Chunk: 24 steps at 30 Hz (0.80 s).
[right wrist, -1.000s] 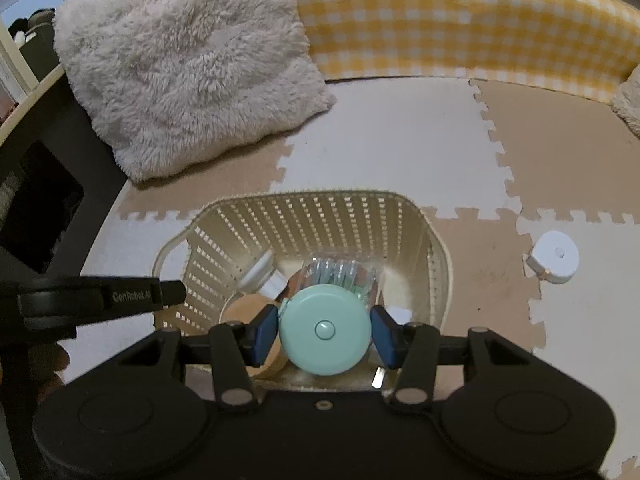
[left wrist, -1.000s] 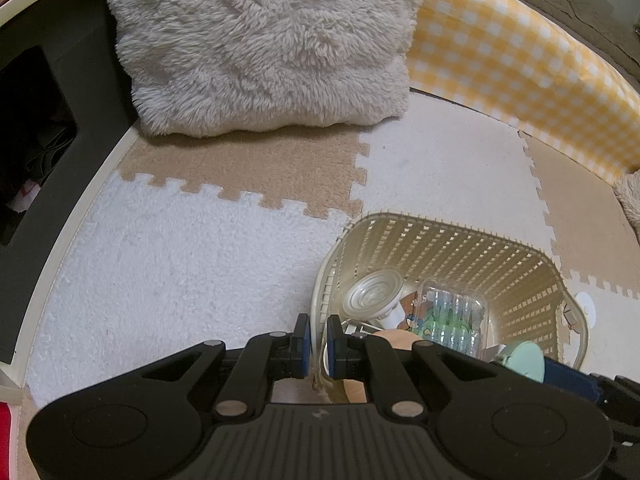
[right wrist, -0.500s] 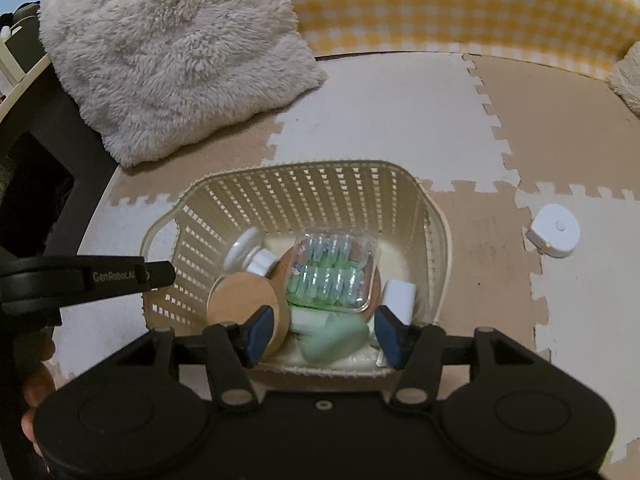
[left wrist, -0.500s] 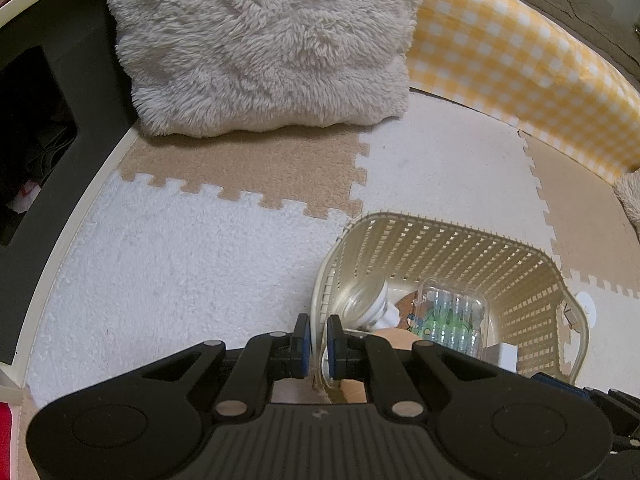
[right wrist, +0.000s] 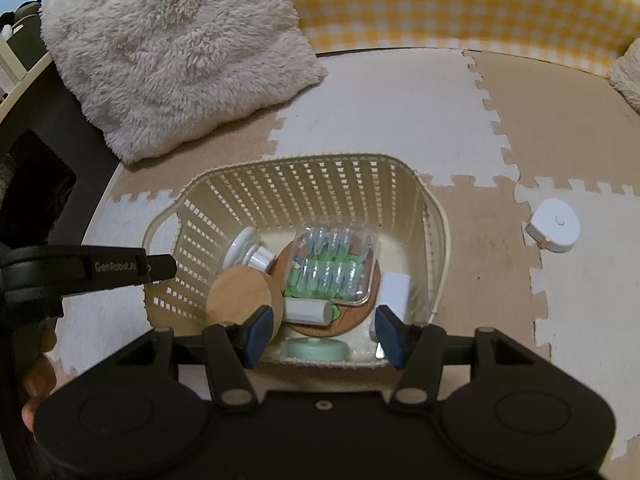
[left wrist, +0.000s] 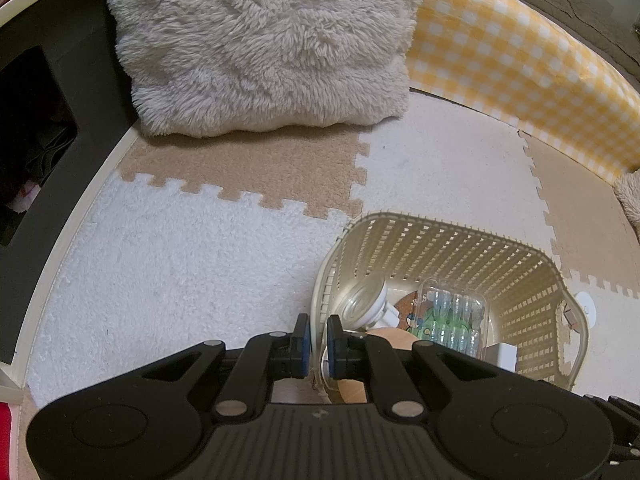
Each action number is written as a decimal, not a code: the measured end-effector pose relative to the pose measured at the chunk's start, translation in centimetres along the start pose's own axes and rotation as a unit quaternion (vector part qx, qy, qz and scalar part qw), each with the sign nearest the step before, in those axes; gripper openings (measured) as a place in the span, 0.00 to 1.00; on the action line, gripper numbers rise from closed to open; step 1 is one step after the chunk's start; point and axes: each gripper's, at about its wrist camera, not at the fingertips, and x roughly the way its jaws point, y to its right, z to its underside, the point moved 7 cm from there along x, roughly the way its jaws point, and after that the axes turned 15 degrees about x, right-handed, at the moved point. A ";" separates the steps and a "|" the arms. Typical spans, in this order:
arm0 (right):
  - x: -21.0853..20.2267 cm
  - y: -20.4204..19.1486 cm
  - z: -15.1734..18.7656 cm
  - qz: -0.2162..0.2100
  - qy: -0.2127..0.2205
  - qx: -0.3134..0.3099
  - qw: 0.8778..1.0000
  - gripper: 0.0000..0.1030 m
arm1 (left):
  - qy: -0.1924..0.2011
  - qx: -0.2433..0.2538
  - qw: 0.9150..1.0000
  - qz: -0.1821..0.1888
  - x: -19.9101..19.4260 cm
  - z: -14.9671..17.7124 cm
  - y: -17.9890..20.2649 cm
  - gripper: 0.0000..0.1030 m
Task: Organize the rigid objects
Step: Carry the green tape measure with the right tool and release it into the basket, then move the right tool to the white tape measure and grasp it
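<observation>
Left claw (left wrist: 318, 342): pads pinched tight on the near rim of the basket (left wrist: 472, 256), the rim strip running up between them. In the right wrist view its black arm (right wrist: 120, 268) reaches the basket's left wall by the handle cut-out, with part of a hand (right wrist: 38, 380) below it.

Right claw (right wrist: 322, 334): jaws about half apart, nothing between the pads; it hangs over the basket's near edge, touching nothing that can be seen.

Basket (right wrist: 304, 168): cream, slotted walls, standing on the floor mat (right wrist: 400, 120) of white and tan puzzle tiles.

Contents:
- mint round case (right wrist: 316, 350), lying against the near wall just under the right claw;
- wooden disc (right wrist: 240, 294), near left;
- clear box (right wrist: 334, 266) of small tubes, resting on a cork coaster (right wrist: 368, 308);
- white funnel-shaped piece (right wrist: 244, 246), tilted against the left wall;
- white cylinder (right wrist: 306, 312), on its side;
- white block (right wrist: 394, 294), by the right wall.

Outside: white round case (right wrist: 554, 230), on the mat, well right of the basket.

Behind: shaggy cushion (right wrist: 168, 52); yellow check bolster (right wrist: 440, 4).
</observation>
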 end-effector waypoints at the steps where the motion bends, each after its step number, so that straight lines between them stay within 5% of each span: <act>1: -0.2 0.0 0.0 -0.001 0.000 0.000 1.000 0.56 | 0.000 0.000 1.000 0.000 0.0 0.0 0.0 0.09; 15: -6.4 -0.5 -2.0 -0.053 0.047 -0.024 0.997 0.61 | 0.000 0.001 1.000 -0.001 0.0 0.0 0.0 0.09; 24: -10.2 1.5 -4.7 -0.061 0.110 -0.028 0.992 0.86 | 0.000 0.001 1.000 0.000 0.0 0.0 0.0 0.09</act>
